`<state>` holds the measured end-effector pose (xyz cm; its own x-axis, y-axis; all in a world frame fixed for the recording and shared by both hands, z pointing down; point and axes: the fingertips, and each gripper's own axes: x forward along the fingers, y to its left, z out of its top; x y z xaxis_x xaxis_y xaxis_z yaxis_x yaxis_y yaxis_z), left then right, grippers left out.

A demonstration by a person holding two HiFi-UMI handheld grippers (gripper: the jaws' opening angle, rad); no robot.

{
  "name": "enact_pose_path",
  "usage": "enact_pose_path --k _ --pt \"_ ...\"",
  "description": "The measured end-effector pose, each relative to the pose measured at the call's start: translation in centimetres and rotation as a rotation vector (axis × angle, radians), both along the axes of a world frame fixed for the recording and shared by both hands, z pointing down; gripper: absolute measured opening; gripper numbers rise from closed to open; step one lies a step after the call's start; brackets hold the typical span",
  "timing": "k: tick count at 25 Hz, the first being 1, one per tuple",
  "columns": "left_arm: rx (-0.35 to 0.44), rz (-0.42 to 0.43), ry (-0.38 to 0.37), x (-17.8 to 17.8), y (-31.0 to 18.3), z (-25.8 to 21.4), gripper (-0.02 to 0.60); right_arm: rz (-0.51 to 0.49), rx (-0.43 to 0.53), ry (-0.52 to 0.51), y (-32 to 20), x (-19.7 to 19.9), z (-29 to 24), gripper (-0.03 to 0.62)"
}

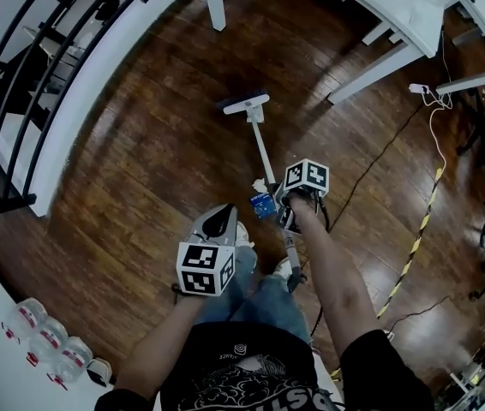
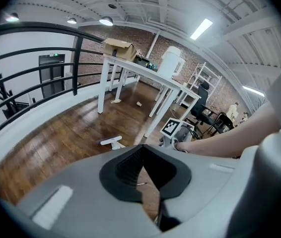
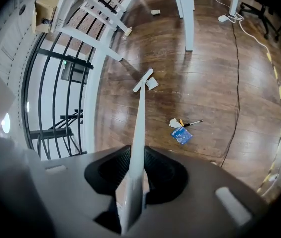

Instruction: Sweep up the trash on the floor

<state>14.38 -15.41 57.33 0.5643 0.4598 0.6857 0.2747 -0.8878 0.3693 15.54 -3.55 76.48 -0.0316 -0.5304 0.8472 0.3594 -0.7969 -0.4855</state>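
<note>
Presently, the right gripper (image 3: 135, 168) is clamped on the white handle of a long white broom (image 3: 139, 118), whose flat head rests on the dark wooden floor (image 1: 140, 169) well ahead of the person. The left gripper (image 2: 143, 168) is raised beside it, its jaws drawn together at the tips with nothing between them. The trash lies on the floor just beside the handle, near the person's feet: a small blue packet (image 3: 181, 136), a crumpled white paper (image 3: 175, 123) and a black pen (image 3: 193, 123), grouped closely together. A further pale scrap lies touching or just beside the broom head; which, cannot be told. A white table (image 1: 405, 7) stands beyond.
</note>
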Motion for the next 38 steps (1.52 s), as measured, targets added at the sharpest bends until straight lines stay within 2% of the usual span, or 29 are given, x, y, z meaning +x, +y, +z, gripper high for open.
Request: enact_pose_path --k 7,20,27,31,38 --pt "-0.004 -0.003 0.002 -3.9 3.0 -0.6 0.005 0.006 -0.002 -0.027 3.5 -6.3 -0.6 0.087" --pt "-0.017 -0.035 -0.009 -13.4 8.7 -1.3 0.005 0.012 0.011 -0.082 9.2 -19.5 -2.4 0.087" --pt "-0.031 -0.052 0.013 -16.6 11.7 -1.9 0.005 0.028 0.039 -0.131 11.3 -26.0 -3.2 0.087" --pt "-0.035 -0.065 0.020 -18.1 12.6 -2.1 0.005 0.041 0.069 -0.164 12.1 -28.9 -4.1 0.087" --pt "-0.042 -0.073 0.026 -20.5 14.5 -2.2 0.005 0.014 0.057 -0.163 13.8 -32.3 -4.8 0.087"
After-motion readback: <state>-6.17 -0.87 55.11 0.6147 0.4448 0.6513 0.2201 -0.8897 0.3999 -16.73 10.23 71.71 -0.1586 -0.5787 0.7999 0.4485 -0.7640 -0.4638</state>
